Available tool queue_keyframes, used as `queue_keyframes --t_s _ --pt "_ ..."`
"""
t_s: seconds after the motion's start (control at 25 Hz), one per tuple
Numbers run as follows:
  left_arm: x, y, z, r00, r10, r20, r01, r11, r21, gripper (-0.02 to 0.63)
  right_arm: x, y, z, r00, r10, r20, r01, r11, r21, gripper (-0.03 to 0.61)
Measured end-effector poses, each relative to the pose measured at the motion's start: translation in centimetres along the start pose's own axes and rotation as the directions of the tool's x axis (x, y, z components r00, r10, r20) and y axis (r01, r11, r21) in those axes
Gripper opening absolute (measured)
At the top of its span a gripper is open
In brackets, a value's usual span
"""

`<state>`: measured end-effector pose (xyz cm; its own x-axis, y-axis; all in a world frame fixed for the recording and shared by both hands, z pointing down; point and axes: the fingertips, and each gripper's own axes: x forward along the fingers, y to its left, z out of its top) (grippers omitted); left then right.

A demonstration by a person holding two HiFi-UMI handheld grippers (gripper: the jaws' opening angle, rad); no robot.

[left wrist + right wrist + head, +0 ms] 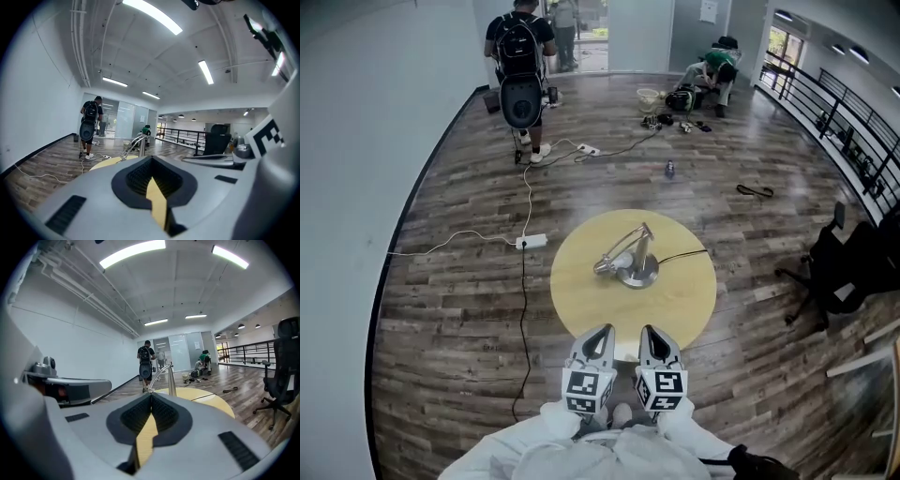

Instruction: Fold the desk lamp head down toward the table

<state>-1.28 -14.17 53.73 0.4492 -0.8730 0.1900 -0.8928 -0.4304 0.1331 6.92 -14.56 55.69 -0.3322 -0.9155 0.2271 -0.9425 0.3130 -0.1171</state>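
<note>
A silver desk lamp (630,258) stands near the middle of the round yellow table (684,300), its arm bent over and its head (607,266) low over the tabletop at the left. The same lamp (135,145) shows far off in the left gripper view, and the lamp (165,377) again in the right gripper view. My left gripper (599,338) and right gripper (651,337) hover side by side at the table's near edge, short of the lamp. Both are shut with nothing between their jaws.
A black cord (684,253) runs from the lamp off the table's right side. A white power strip (532,241) and cables lie on the wood floor at the left. A black office chair (839,272) stands at the right. A person with a backpack (521,66) stands far behind.
</note>
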Motion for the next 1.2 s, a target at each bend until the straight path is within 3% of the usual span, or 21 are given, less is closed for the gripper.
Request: queue_keyframes --t_s 0.4,1.2 --pt "0.0 -1.8 0.4 1.000 -0.010 -0.002 0.011 1.000 0.012 0.000 -1.3 -0.6 1.3 1.000 0.016 0.022 -0.015 0.998 -0.067 0.011" --pt "1.2 -1.7 -0.2 1.000 -0.020 -0.021 0.021 1.000 0.018 0.000 -0.6 -0.7 1.9 0.999 0.015 0.034 -0.013 0.998 -0.068 0.011"
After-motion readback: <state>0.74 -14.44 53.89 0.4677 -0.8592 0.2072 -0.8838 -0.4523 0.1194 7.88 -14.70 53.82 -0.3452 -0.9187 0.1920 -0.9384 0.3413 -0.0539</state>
